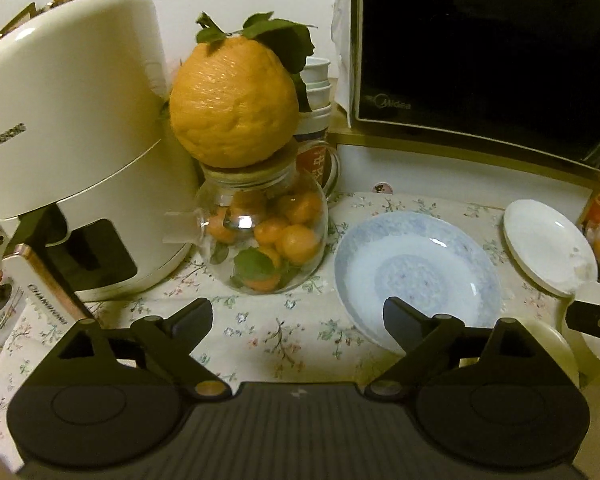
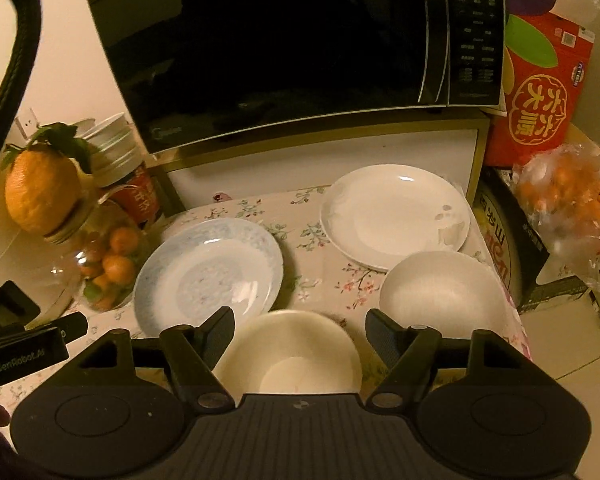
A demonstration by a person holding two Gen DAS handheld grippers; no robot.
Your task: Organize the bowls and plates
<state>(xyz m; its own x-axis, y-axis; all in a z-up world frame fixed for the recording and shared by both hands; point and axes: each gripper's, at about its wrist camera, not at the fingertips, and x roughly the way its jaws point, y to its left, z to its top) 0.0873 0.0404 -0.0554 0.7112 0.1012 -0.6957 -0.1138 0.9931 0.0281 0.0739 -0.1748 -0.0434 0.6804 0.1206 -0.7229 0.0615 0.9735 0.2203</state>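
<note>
A blue-patterned plate [image 1: 416, 272] lies on the flowered cloth, just ahead of my left gripper [image 1: 298, 320]. That gripper is open, with nothing between its fingers. In the right wrist view, the blue plate [image 2: 208, 272] is at the left and a white plate [image 2: 396, 216] at the back right. A white bowl [image 2: 440, 292] sits in front of the white plate. A cream bowl [image 2: 292, 356] lies below my right gripper [image 2: 302, 332], which is open with a finger on either side of the bowl's rim and not pressing on it.
A black microwave [image 2: 280, 48] stands on a shelf at the back. A glass jar of small oranges [image 1: 264, 232], topped by a big citrus fruit [image 1: 234, 104], and a white appliance [image 1: 72, 140] crowd the left. A bag of oranges [image 2: 572, 208] and a red box [image 2: 540, 92] are at the right.
</note>
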